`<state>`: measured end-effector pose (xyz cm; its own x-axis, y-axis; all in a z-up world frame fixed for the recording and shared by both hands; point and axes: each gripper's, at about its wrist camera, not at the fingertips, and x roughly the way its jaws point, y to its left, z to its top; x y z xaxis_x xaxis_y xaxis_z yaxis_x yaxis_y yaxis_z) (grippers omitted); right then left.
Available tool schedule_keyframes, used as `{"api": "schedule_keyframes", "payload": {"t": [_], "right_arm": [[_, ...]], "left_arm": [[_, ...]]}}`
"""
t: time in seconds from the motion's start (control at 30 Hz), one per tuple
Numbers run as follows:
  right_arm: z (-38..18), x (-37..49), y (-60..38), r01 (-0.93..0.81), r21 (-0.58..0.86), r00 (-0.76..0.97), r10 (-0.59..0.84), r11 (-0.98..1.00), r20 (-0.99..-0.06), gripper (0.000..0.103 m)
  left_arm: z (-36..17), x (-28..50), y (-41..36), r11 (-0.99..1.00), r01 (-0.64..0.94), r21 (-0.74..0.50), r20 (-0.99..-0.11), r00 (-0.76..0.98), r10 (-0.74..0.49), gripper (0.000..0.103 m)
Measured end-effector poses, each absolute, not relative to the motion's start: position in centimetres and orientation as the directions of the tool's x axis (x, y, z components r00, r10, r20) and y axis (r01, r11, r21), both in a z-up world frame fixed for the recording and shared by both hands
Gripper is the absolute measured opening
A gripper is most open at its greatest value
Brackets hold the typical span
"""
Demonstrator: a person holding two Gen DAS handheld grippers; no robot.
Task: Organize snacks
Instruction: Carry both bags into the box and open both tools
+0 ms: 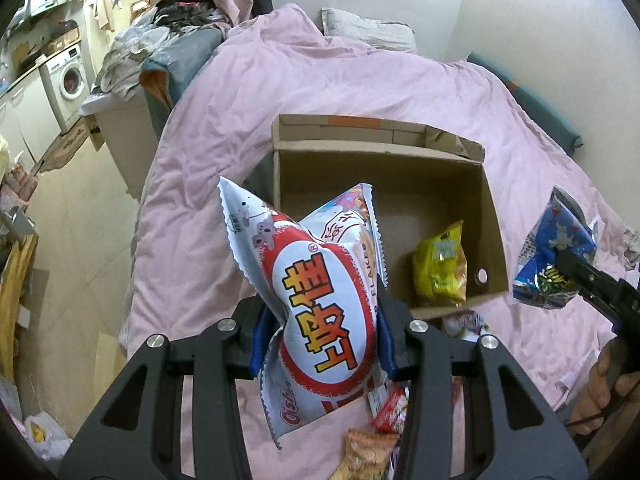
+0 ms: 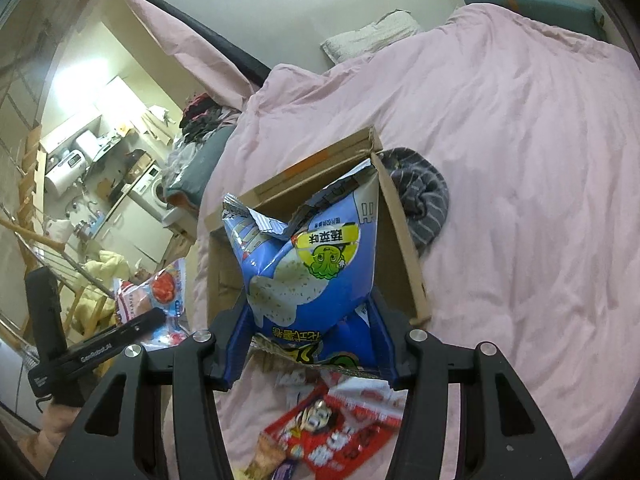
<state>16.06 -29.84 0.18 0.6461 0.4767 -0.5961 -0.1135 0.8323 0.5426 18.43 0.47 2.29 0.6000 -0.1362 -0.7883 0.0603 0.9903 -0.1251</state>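
Note:
My left gripper [image 1: 320, 340] is shut on a white snack bag with a red oval label [image 1: 320, 300], held up over the pink bed just in front of an open cardboard box [image 1: 490, 216]. A yellow snack bag [image 1: 440, 268] leans inside the box at its near right corner. My right gripper [image 2: 310, 344] is shut on a blue chip bag [image 2: 312, 276], lifted near the box [image 2: 400, 216]. In the left wrist view the same blue bag [image 1: 552, 248] hangs to the right of the box. In the right wrist view the white bag [image 2: 156, 292] shows at the left.
More snack packets lie on the pink duvet [image 1: 400, 80] below the grippers, among them a red packet [image 2: 340, 436] and an orange one [image 1: 368, 452]. A grey striped cloth [image 2: 420, 196] lies beside the box. The bed's left edge drops to a tiled floor [image 1: 80, 220].

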Motion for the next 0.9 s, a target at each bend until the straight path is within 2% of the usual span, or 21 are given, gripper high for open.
{"api": "schedule_keyframes", "payload": {"t": [0.2,0.4,0.53,0.63,0.73,0.9], "right_arm": [[-0.3,19.5,-28.5,-0.131,0.519,0.633,0.474,0.845,-0.612,0.054],[-2.1,22.9,-24.8,-0.203,0.527,0.537,0.544,0.825,-0.645,0.054],[-4.7,24.8,-22.4,-0.206,0.491,0.429,0.529,0.847,-0.732,0.054],[-6.9,25.7,-22.2,-0.138,0.418,0.373,0.438,0.898,-0.818,0.054],[-7.0,25.9,-22.8,-0.093,0.282,0.419,0.295,0.955,-0.859,0.054],[-7.2,25.9,-23.6,-0.079,0.411,0.399,0.407,0.908,-0.822,0.054]], "left_arm": [[1.1,21.5,-0.4,0.993,0.079,-0.088,-0.796,0.593,-0.118,0.039],[-1.3,23.5,-1.4,0.993,0.094,-0.069,-0.805,0.582,-0.111,0.039],[-2.7,24.2,-1.7,0.993,0.103,-0.054,-0.822,0.560,-0.103,0.039],[-3.3,24.4,-1.6,0.994,0.092,-0.060,-0.832,0.546,-0.101,0.039],[-3.5,24.5,-1.5,0.994,0.087,-0.065,-0.835,0.541,-0.102,0.039],[-3.5,24.8,-1.6,0.992,0.083,-0.094,-0.836,0.534,-0.124,0.039]]}}
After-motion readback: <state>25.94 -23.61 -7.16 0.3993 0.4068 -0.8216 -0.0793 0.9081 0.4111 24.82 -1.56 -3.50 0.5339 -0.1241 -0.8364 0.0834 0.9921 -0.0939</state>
